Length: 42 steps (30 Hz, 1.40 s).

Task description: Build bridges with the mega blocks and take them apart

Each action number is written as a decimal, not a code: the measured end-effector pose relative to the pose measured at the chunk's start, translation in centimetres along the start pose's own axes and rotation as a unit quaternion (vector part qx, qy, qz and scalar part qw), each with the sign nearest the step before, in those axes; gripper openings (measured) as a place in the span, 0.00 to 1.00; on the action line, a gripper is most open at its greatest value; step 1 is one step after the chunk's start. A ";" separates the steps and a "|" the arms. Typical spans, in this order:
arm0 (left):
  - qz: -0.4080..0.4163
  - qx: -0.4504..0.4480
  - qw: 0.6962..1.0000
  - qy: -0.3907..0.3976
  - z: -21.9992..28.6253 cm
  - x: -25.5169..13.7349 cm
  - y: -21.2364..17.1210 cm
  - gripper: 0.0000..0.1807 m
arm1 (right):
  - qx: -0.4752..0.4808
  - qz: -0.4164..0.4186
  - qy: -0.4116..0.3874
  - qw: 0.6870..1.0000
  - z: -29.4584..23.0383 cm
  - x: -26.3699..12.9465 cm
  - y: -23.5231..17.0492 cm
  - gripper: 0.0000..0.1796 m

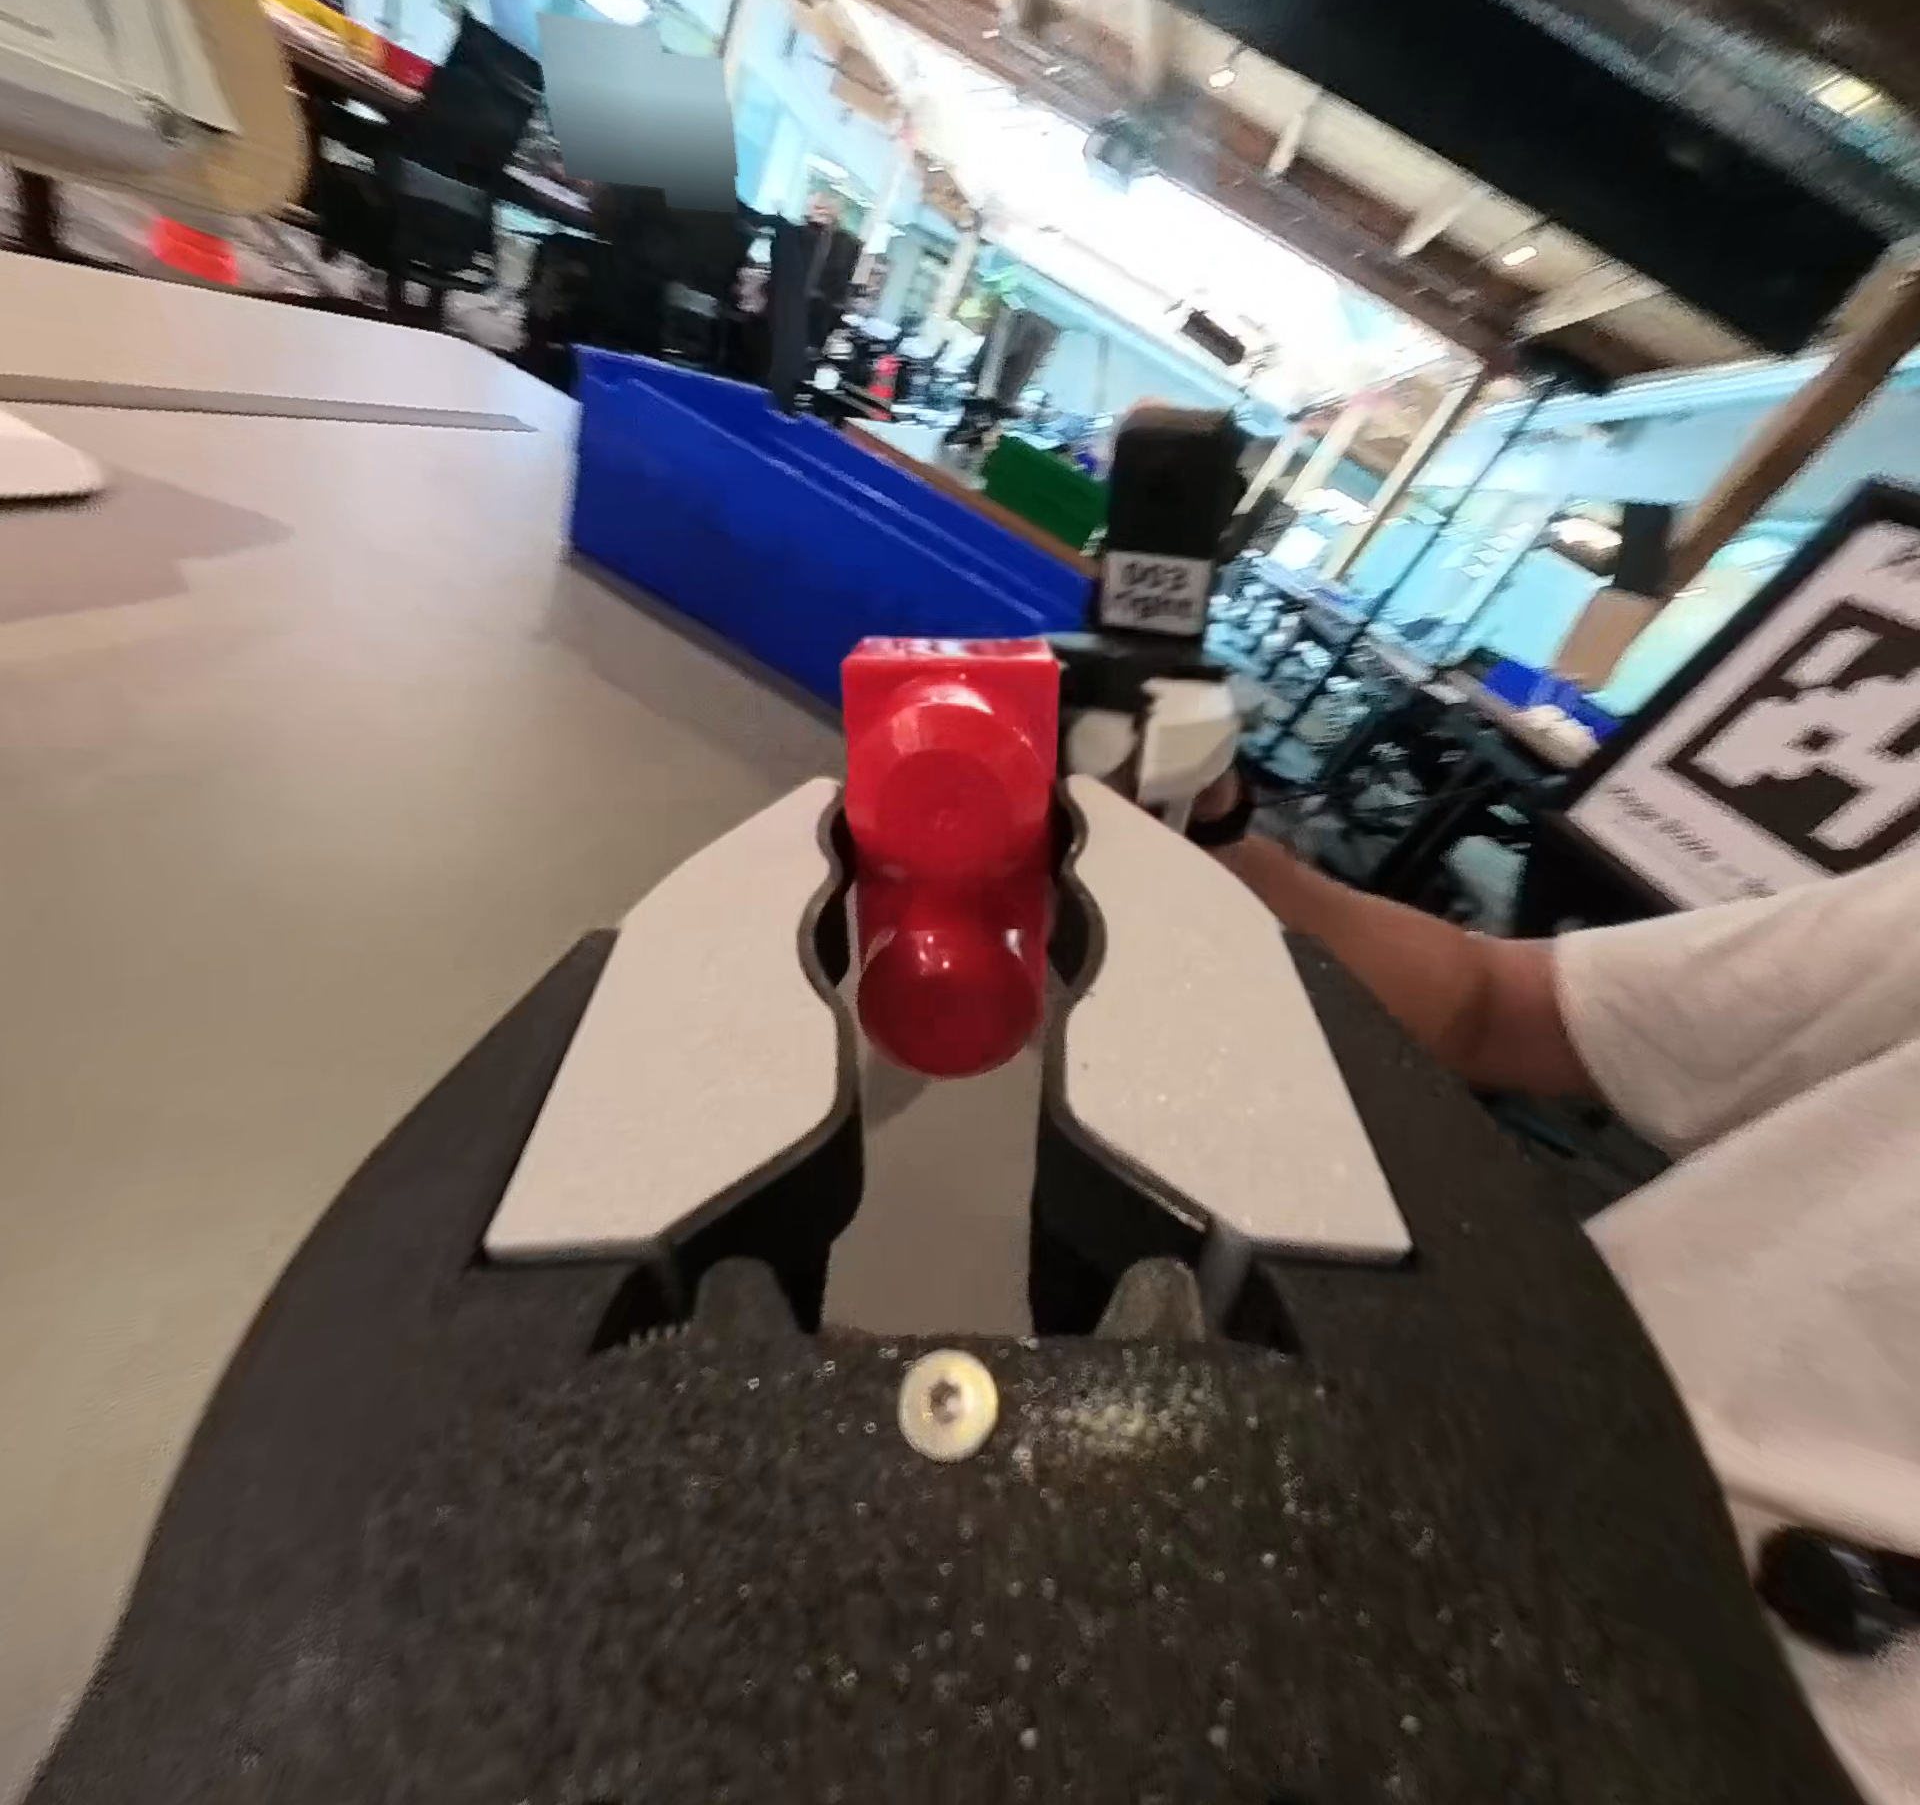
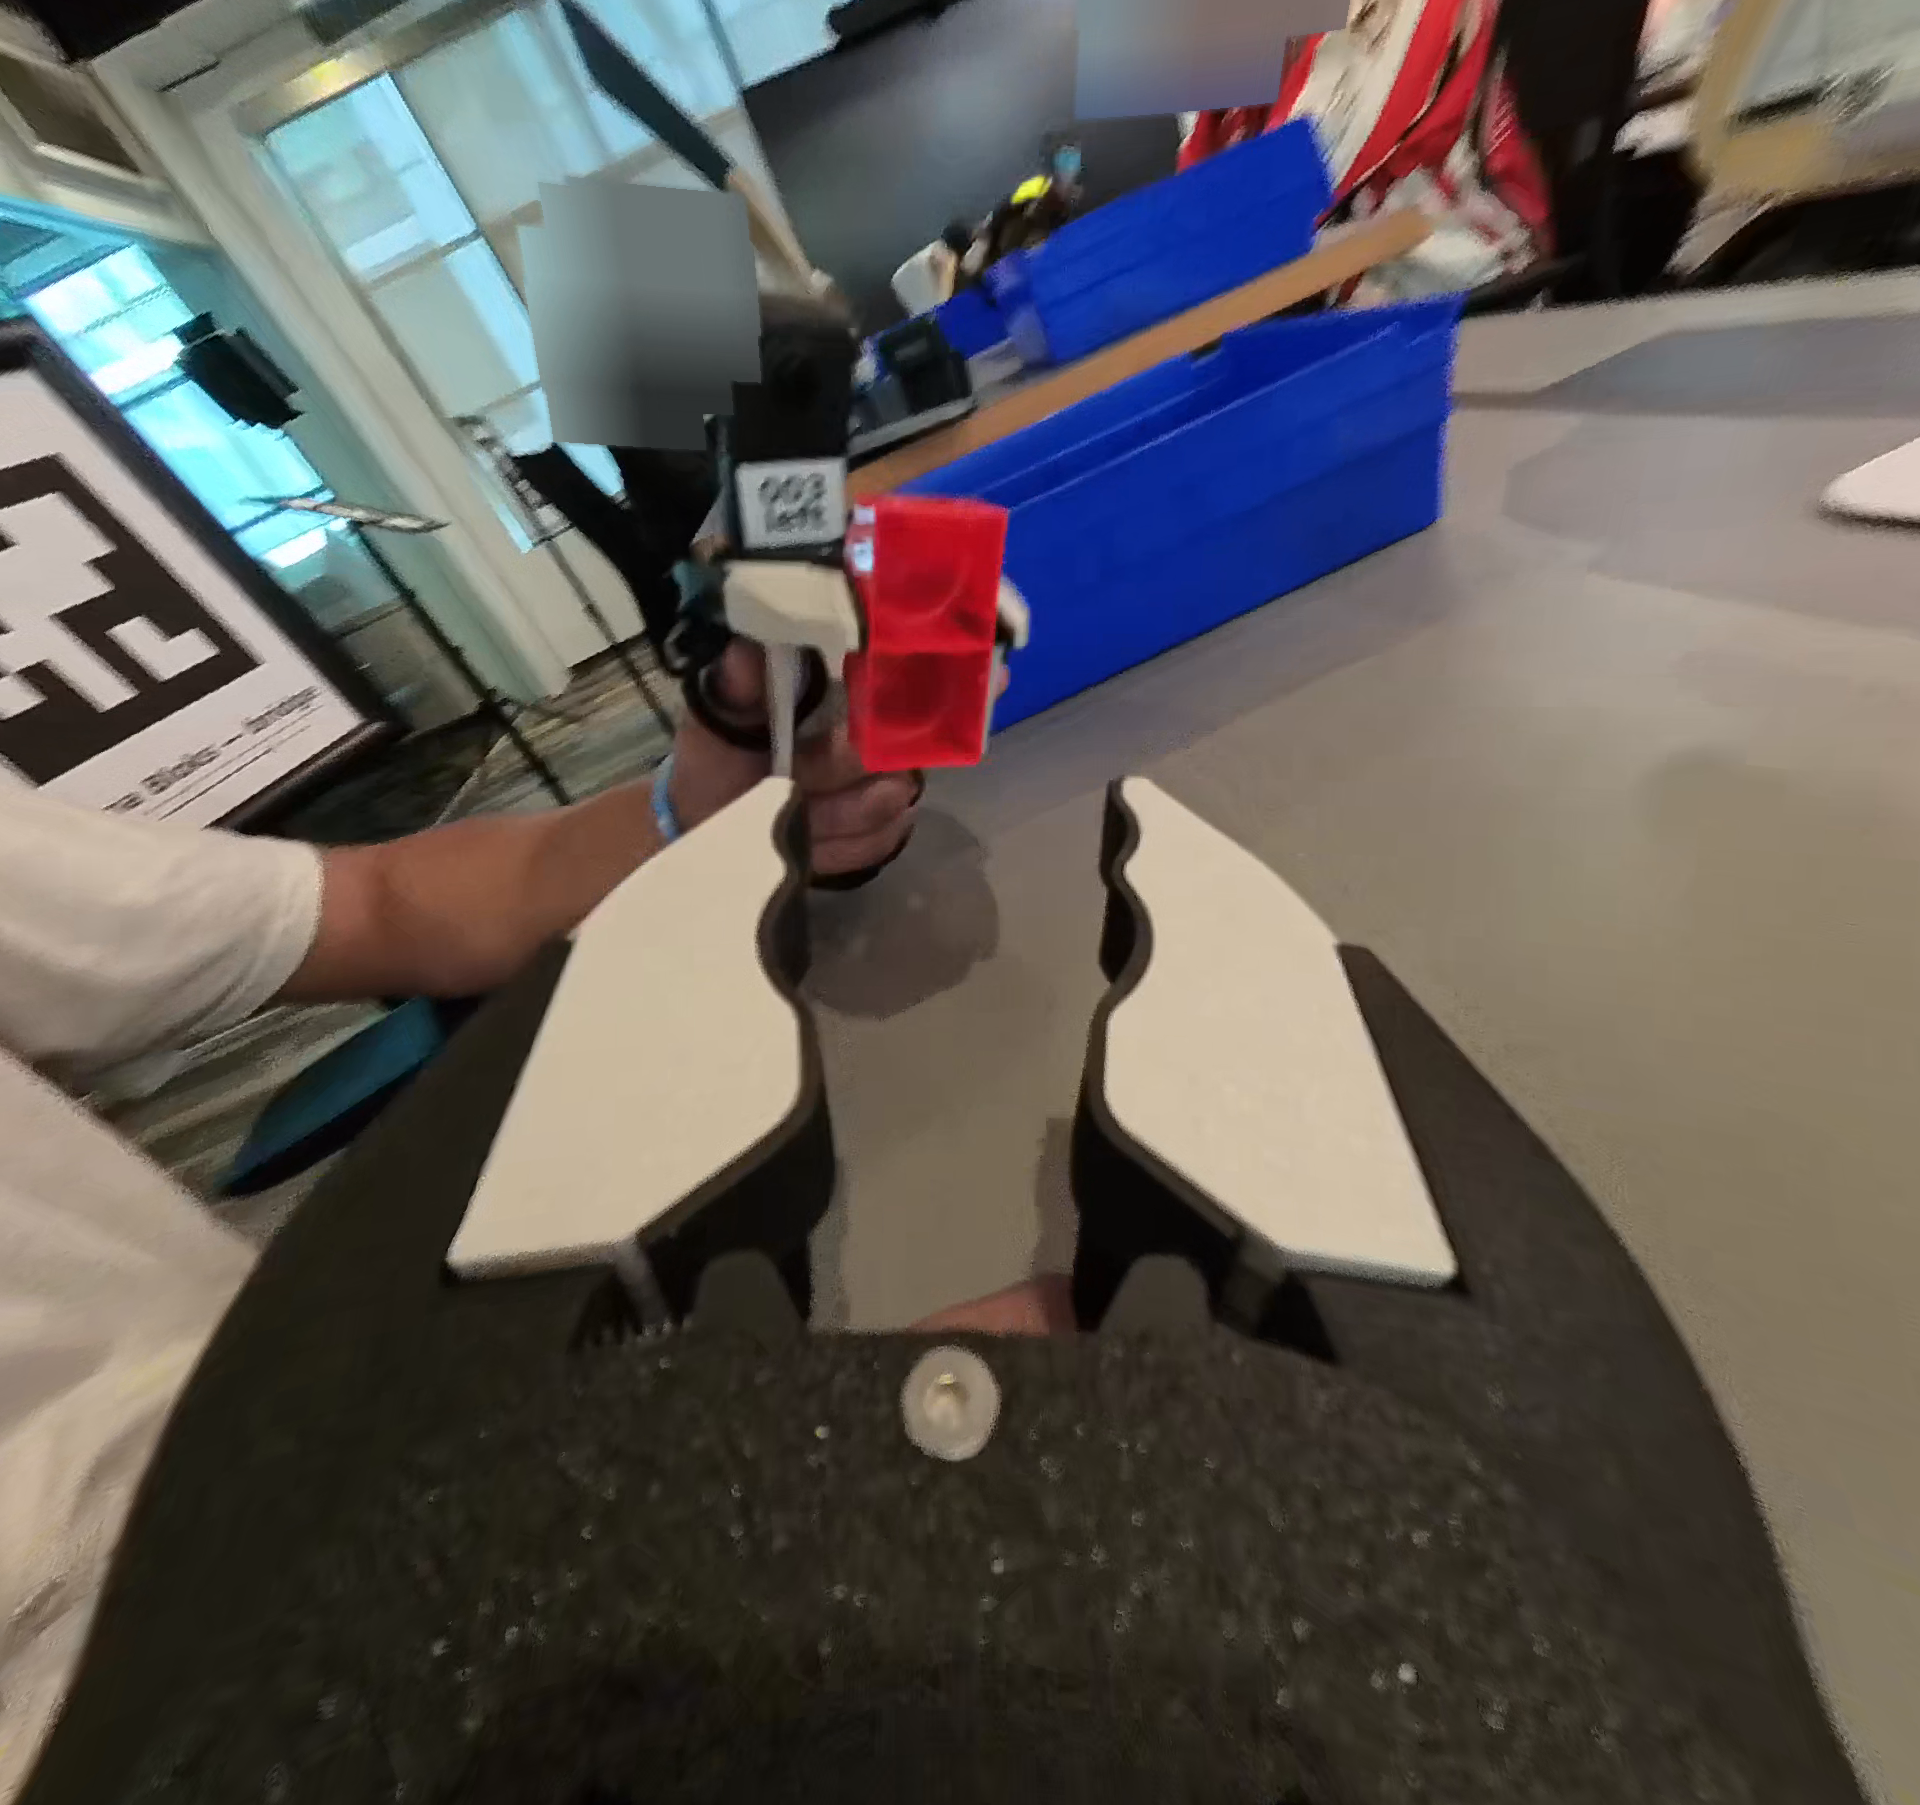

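A wide, smooth grey tabletop (image 2: 1558,820) filled most of both views, with no other blocks visible on it. At its far edge sat a long, open blue plastic bin (image 2: 1195,508), probably the store for the blocks, though its inside could not be seen. A framed black-and-white marker board (image 1: 1808,716) stood beyond the table, and a person's bare forearm (image 2: 468,882) in a pale short sleeve reached across.

The left gripper (image 1: 948,882), black-bodied with pale finger plates, was clamped on a glossy red two-stud plastic mega block (image 1: 945,820), lifted clear above the table. Its studs pointed back toward the left wrist camera, and its hollow underside faced the other hand, seemingly so it could be taken or pressed onto another piece.

The right gripper (image 2: 951,872) of the same make hung near it with its jaws apart and nothing between them, aimed at the block as if ready to receive it. Motion blur softened the background.
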<state>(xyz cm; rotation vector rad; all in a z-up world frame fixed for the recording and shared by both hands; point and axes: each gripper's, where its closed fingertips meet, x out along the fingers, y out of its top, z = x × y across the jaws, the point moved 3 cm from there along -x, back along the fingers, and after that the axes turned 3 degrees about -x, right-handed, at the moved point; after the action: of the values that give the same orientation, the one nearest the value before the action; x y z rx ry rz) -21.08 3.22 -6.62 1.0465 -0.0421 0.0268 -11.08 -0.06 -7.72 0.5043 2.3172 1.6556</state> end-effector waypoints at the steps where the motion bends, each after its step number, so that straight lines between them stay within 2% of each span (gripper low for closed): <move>1: 0.004 -0.014 1.000 -0.023 0.4 0.5 0.2 0.19 | 0.008 -0.012 0.014 1.000 -0.4 0.5 -0.4 0.31; 4: 0.003 -0.028 0.997 -0.068 1.5 2.1 0.0 0.19 | 0.011 -0.013 0.035 0.999 -1.3 1.5 -0.6 0.31; 11: -0.005 -0.025 0.995 -0.099 2.7 4.8 -0.2 0.19 | 0.041 -0.003 0.060 0.997 -1.9 1.5 -0.5 0.32; 13: -0.006 -0.025 0.994 -0.102 2.8 5.3 -0.2 0.19 | 0.039 0.005 0.055 0.998 -1.7 1.2 -0.3 0.29; 14: -0.008 -0.024 0.994 -0.103 2.9 5.6 -0.3 0.19 | 0.029 0.008 0.063 0.998 -1.9 1.0 -0.2 0.20; 19: -0.008 -0.010 0.995 -0.103 3.3 5.9 -0.4 0.20 | -0.005 -0.016 0.064 0.998 -2.0 0.6 -0.2 0.19; 20: -0.012 -0.005 0.995 -0.102 3.4 5.8 -0.4 0.21 | -0.006 -0.019 0.064 0.998 -2.0 0.6 -0.3 0.19; 24: -0.022 0.004 0.996 -0.091 3.3 4.4 0.6 0.37 | -0.005 -0.010 0.057 0.998 -1.6 0.5 0.0 0.19; 27: -0.012 0.020 1.000 -0.020 1.6 2.1 1.4 0.39 | -0.002 -0.001 0.037 0.999 -0.9 0.0 0.3 0.19; 29: -0.010 0.040 0.995 0.091 -1.0 0.3 1.0 0.40 | 0.001 0.008 0.022 1.000 -0.5 -0.3 0.5 0.19; 31: 0.017 0.076 0.964 0.256 -4.5 -2.4 0.6 0.39 | 0.000 0.017 -0.005 1.000 0.3 -0.7 0.7 0.19; 33: 0.053 0.075 0.915 0.393 -6.9 -5.2 0.7 0.38 | -0.003 0.024 -0.036 0.999 1.1 -1.0 0.9 0.19; 34: 0.069 0.063 0.906 0.413 -7.0 -5.9 1.0 0.39 | -0.002 0.027 -0.048 0.998 1.5 -1.2 1.0 0.19; 36: 0.090 0.063 0.909 0.401 -6.6 -6.1 1.4 0.38 | -0.002 0.031 -0.064 0.997 2.0 -1.5 1.2 0.19; 42: 0.076 0.113 0.914 0.383 -5.6 -5.3 1.5 0.36 | -0.008 0.031 -0.084 0.996 2.6 -1.8 1.3 0.19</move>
<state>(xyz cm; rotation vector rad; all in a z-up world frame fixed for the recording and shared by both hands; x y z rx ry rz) -26.31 8.79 -8.34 1.2013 0.6074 0.5940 -8.27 1.78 -7.37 0.6902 2.1863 1.5912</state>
